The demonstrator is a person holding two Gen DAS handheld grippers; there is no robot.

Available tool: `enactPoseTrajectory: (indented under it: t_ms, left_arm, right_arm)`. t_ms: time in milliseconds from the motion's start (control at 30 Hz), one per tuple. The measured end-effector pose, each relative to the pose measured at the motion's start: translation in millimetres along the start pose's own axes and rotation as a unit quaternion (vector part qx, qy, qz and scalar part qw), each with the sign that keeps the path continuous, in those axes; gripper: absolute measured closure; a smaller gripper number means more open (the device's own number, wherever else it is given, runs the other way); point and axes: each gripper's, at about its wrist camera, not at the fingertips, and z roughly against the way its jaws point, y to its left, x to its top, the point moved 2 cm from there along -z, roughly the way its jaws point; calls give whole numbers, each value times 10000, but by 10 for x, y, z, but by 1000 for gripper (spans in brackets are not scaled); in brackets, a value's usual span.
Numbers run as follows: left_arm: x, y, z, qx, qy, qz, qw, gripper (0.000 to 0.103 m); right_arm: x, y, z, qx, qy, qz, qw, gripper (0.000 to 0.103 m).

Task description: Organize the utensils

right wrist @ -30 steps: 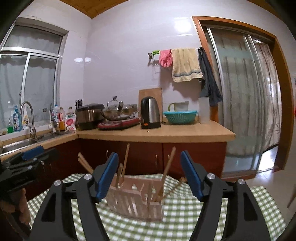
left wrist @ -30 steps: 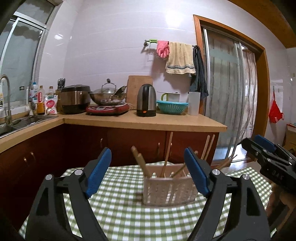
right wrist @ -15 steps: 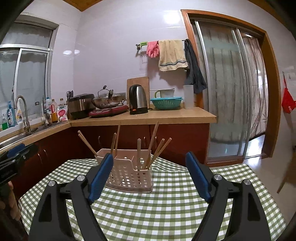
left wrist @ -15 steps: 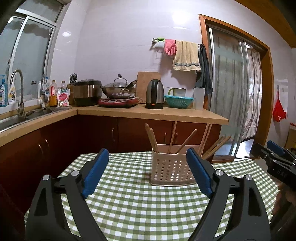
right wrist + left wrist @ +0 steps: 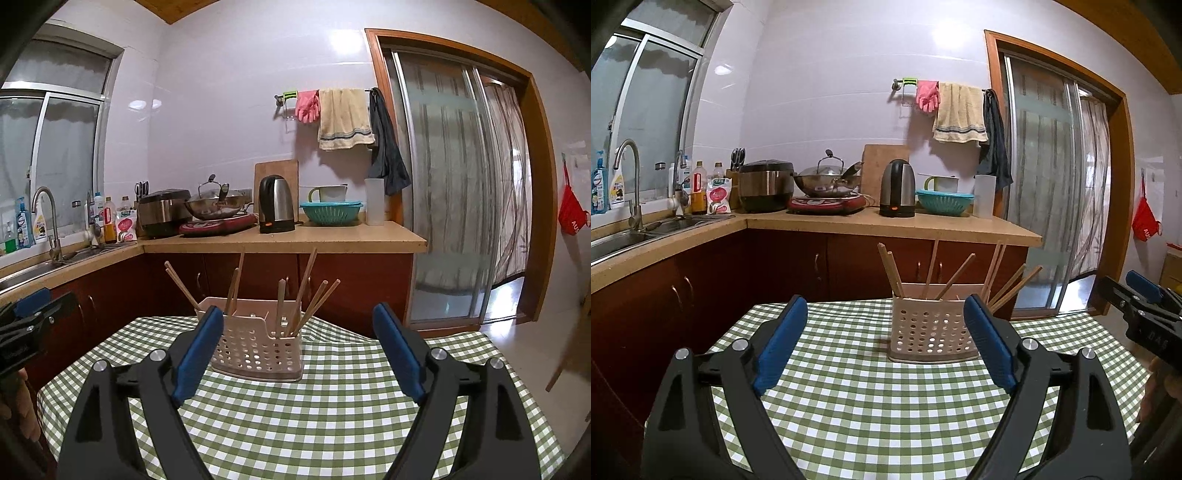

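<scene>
Both hands hang back, left gripper (image 5: 886,339) and right gripper (image 5: 295,350) with fingers spread and empty, the holder (image 5: 932,328) of chopsticks (image 5: 955,271) upright at twelve o'clock on the checked surface (image 5: 868,406), apparently finished, so keep clear of it.

We see a tabletop (image 5: 871,406) covered by a green-and-white checked cloth. On it stands a pale cream perforated plastic utensil basket (image 5: 932,334) holding light brown wooden chopsticks (image 5: 955,275). Our left claw (image 5: 886,345) and right claw (image 5: 295,350) have black frames with blue pads. Behind, dark reddish-brown cabinets (image 5: 798,264) carry a tan stone counter (image 5: 886,223). On the lilac-white tiled wall hang pink rubber gloves (image 5: 928,96) and a beige towel with a dark stripe (image 5: 960,114).
</scene>
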Motion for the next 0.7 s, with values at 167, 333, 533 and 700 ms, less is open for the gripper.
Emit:
enactPoseTrajectory:
  t_ms: [167, 333, 533, 700]
  left_arm:
    - [2, 2, 27, 15, -31, 13, 10000, 19]
    - [-8, 10, 37, 31, -41, 19, 10000, 18]
    - [-9, 12, 35, 28, -39, 17, 10000, 18]
    - [-12, 13, 33, 26, -34, 16, 10000, 18]
  right_arm:
    - [11, 14, 36, -3, -30, 27, 10000, 22]
    - [21, 31, 45, 8, -36, 46, 10000, 22]
    - [35, 55, 41, -13, -54, 88, 9999, 22]
    - [32, 57, 45, -8, -51, 84, 10000, 22]
